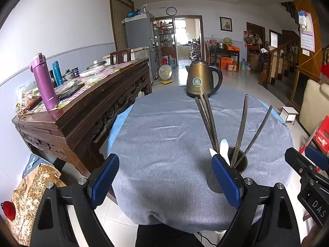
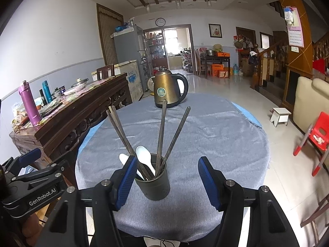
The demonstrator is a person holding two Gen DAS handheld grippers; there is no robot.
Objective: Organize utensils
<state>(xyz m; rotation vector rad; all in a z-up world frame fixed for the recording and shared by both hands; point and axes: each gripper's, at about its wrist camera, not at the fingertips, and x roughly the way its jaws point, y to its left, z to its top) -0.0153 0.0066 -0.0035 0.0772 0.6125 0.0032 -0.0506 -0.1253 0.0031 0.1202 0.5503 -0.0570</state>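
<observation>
Two hand-held grippers side by side at the near edge of a round table [image 1: 164,123] under a grey cloth, both pointing forward and tilted downward. Left gripper [image 1: 165,182] spread wide, nothing between its blue pads [image 1: 103,178], only bare cloth in the gap. Right gripper [image 2: 167,182] at a medium spread, also holding nothing, pads clear of everything. Dark metal utensil holder [image 2: 153,187] upright on the cloth, near the table's front edge, seen in the right wrist view between the right gripper's fingers and closer to the left-hand pad, its rim partly overlapped by that pad; contact between pad and holder not possible to tell. In the left wrist view, holder just behind the left gripper's right-hand pad, outside the gap and partly hidden by it. Inside the holder: long dark chopsticks [image 2: 162,135] fanned out, a cluster leaning left and two leaning up and right, plus two white spoons [image 2: 145,158] with bowls up, one half hidden behind the pad. Farther back on the table, well apart from the holder, a brass-coloured electric kettle [image 1: 202,80] with a black handle. To the left, a carved dark wooden sideboard [image 1: 82,111] crowded with a purple flask [image 1: 43,82], a teal bottle, jars and dishes. To the right, a red plastic chair [image 2: 316,142] and a small white stool [image 2: 280,116] on the tiled floor. Cloth between grippers and kettle otherwise bare; only the chopsticks rising in front of the right gripper.
</observation>
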